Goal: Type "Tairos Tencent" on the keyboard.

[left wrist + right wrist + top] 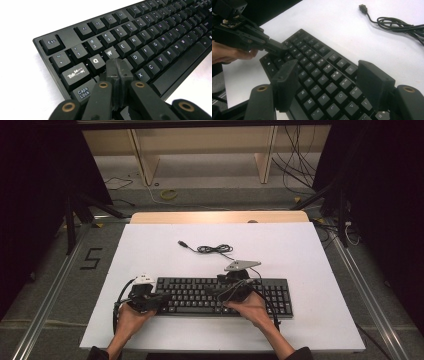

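keyboard (225, 296) under closed left tool (118, 66), spread right tool (329, 82); cable (212, 249) lies beyond.

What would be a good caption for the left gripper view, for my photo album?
Closed hand-held gripper pressing its tip onto the A key area of a black keyboard on a white table.

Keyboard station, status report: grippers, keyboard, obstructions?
Left gripper shut, tips on the keyboard near A. Right gripper open above the keys, nothing held. Keyboard flat on white table. USB cable coiled behind, unplugged, clear.
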A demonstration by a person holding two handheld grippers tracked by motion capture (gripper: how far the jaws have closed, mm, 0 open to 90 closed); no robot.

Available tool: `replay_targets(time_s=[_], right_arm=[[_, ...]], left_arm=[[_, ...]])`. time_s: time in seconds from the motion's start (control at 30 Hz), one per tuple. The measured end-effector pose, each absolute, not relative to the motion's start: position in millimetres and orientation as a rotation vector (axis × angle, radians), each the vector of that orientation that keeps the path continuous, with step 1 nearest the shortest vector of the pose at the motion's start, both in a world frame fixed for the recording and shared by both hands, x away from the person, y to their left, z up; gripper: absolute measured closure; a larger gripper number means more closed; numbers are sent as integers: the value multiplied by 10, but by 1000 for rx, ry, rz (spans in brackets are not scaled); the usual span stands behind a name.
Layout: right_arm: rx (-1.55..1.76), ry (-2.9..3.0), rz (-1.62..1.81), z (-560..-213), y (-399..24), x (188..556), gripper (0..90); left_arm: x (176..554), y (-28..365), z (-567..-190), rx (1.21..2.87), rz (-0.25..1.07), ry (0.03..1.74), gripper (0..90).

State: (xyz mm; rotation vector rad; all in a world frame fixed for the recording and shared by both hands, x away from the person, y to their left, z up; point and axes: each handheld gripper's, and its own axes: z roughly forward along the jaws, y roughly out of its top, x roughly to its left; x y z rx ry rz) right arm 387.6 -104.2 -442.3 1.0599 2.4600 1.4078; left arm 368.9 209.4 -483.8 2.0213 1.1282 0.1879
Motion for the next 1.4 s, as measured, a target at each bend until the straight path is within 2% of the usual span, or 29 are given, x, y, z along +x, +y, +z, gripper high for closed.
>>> replay_targets(time_s=[0.2, 0.4, 0.53, 0.67, 0.8, 1.0, 1.17, 1.4], right_arm=[[1054, 2461, 1411, -4424, -1035, 3873, 350], [1054, 2461, 1411, -4422, -1032, 3871, 352], [1048, 2464, 1414, -4426, -1022, 3867, 364], [1042, 2470, 1407, -4435, -1004, 3862, 386], [1039, 2475, 1395, -4446, -988, 3861, 435], [1043, 2493, 1358, -4476, -967, 3866, 547], [1034, 2510, 1334, -4526, -929, 3867, 641], [1041, 2523, 1301, -4575, -901, 3876, 738]], left_arm=[[3675, 2094, -4802, 2001, 196, 1131, 889], [3658, 2124, -4750, 1954, 188, 1117, 839], [3650, 2128, -4735, 1939, 174, 1107, 785], [3644, 2135, -4725, 1909, 163, 1087, 685], [3638, 2127, -4719, 1882, 163, 1095, 564], [3618, 2106, -4705, 1858, 169, 1078, 439], [3601, 2102, -4704, 1849, 172, 1076, 385], [3574, 2101, -4697, 1826, 163, 1056, 356]])
